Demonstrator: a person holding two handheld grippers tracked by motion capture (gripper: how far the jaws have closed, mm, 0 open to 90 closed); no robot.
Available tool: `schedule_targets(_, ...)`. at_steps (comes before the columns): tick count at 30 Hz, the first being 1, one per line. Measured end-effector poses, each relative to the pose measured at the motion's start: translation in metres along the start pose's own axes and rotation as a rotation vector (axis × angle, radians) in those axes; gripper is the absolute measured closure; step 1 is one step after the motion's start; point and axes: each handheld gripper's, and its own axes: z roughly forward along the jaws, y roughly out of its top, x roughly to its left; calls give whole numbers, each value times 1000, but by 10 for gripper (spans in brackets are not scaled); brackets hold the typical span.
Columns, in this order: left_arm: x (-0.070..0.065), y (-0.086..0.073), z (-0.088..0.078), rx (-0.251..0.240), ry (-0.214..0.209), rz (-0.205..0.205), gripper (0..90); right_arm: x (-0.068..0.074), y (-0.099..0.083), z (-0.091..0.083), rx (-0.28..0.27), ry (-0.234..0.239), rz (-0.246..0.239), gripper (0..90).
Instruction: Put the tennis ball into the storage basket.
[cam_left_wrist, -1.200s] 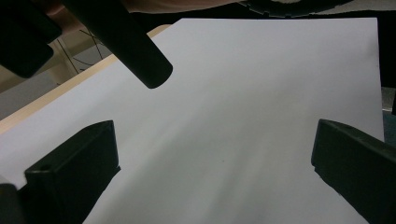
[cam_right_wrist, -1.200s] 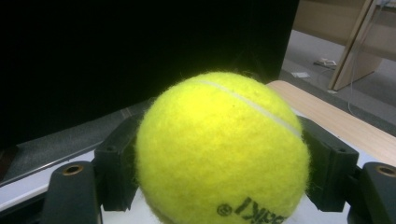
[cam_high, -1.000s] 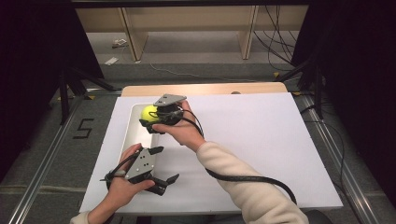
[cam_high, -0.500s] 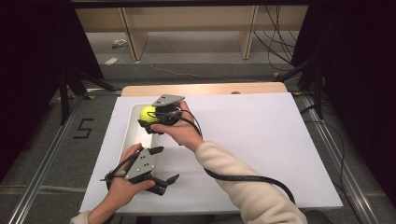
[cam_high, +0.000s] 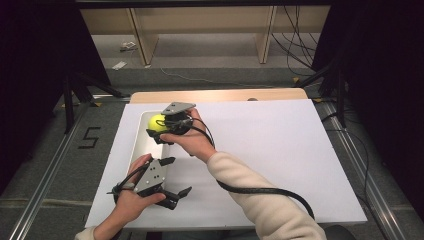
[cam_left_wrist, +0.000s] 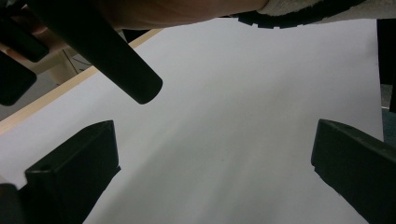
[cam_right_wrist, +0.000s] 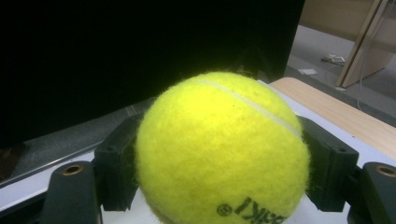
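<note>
A white sheet (cam_high: 280, 150) covers most of the table, with a strip of pale wood tabletop (cam_high: 220, 95) showing along its far edge; on the left part of the sheet lies a long white tray (cam_high: 141, 145), running away from the person. The right gripper (cam_high: 161, 126) is held over the far half of this tray by the person's right hand (cam_high: 192, 142), the forearm in a cream sleeve (cam_high: 260, 205) reaching diagonally across the sheet; its jaws are closed on a yellow tennis ball (cam_high: 158, 121), one black jaw pressing each side. In the right gripper view the tennis ball (cam_right_wrist: 222, 149) sits squarely between the two jaws, a white seam curving over its top and dark printed letters near its underside; whether the ball touches the tray floor or hangs above it cannot be told. The left gripper (cam_high: 172, 177) is held by the left hand (cam_high: 132, 197) near the front edge of the sheet, just nearer the person than the tray, pointing to the right across the table; its jaws stand wide apart with nothing between them, and in the left gripper view only bare white sheet (cam_left_wrist: 243, 121) lies beyond them. A black cable (cam_high: 270, 192) trails from the right gripper under the sleeve.
</note>
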Motion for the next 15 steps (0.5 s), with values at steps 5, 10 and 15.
schedule_targets(5, 0, 0, 0, 1, -3, 0, 1, 1, 0, 2, -3, 1, 2, 265)
schedule_targets(10, 0, 0, 0, 0, -3, 0, 1, 3, -3, 7, 6, 7, 2, 265)
schedule_targets(15, -1, 0, 0, 0, -6, 1, 1, 3, -2, 10, 12, 10, 3, 265)
